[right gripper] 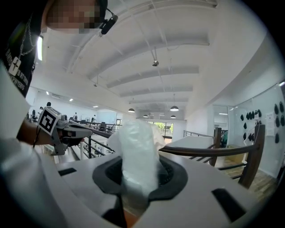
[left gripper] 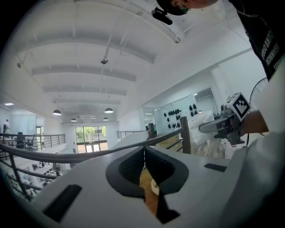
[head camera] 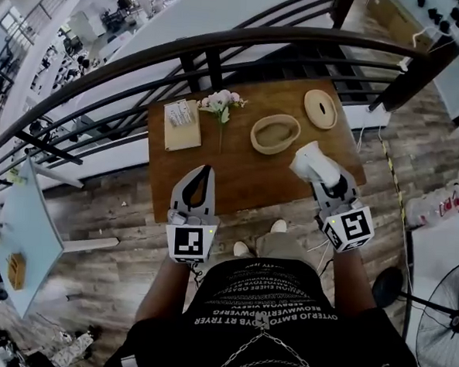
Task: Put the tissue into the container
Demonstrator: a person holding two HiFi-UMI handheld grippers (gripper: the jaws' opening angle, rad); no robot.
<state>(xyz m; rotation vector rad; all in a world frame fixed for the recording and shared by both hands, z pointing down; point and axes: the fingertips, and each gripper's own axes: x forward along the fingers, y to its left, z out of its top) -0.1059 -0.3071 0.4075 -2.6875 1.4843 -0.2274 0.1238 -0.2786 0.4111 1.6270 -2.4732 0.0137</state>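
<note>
One wooden tabletop (head camera: 237,183) carries the things. The left claw (head camera: 206,170), well to the near left of the container (head camera: 275,134), has its jaws closed tip to tip with nothing between them. The right claw (head camera: 318,173), just to the container's near right, is clamped on the white tissue pack (head camera: 313,161). The container, an oval woven bowl, stands uncovered. A slotted lid (head camera: 320,108) lies just beyond it to the right, and a flower sprig (head camera: 222,103) lies just to its left.
</note>
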